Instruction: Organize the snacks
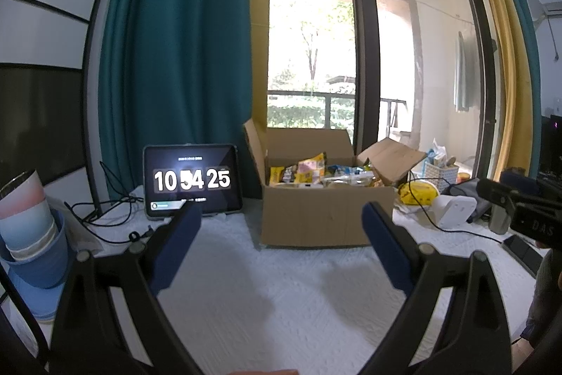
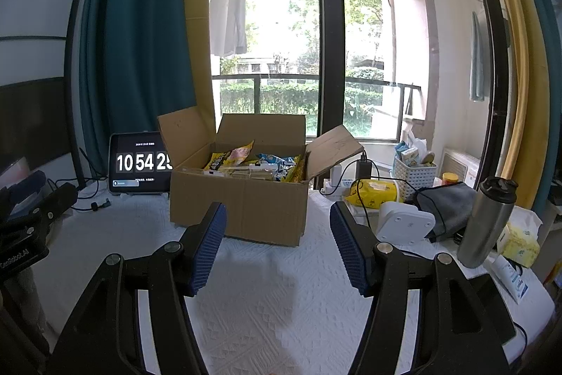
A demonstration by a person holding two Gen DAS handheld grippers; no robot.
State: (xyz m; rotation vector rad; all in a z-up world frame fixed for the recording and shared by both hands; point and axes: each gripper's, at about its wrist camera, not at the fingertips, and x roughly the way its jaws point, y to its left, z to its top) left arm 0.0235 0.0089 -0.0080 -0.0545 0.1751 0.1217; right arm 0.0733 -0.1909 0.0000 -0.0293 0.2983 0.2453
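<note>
Left wrist view. My left gripper (image 1: 281,224) stands wide apart, nothing between the blue pads (image 1: 177,245), nothing touched; below them only the white cloth (image 1: 263,304) on the table. At 12 o'clock from the gripper, past the fingertips, sits a cardboard box (image 1: 326,217), flaps up. Inside it the snacks (image 1: 312,169) are heaped: yellow packets toward the left, blue-and-white ones toward the right, crumpled and overlapping. At 10 o'clock a tablet (image 1: 192,181) shows a large clock face. At 9 o'clock, near the frame edge, a stack of cups (image 1: 31,234) in blue and pink. At 3 o'clock the right gripper (image 1: 527,206) pokes in from the edge; I cannot tell its opening from here.

Right wrist view. The right gripper (image 2: 277,234) is open to a moderate width, less than the left, pads bare, holding nothing, hanging over the cloth. The box (image 2: 242,209) is at 12 o'clock, just beyond the tips, with the same snack packets (image 2: 253,164) loose inside and none outside it. At 2 o'clock a white basket (image 2: 414,173) holds small packets. Near it a yellow pack (image 2: 372,194) lies on the table. At 3 o'clock a steel flask (image 2: 486,224) stands upright. The tablet (image 2: 138,164) is at 10 o'clock, partly behind the box flap.
</note>
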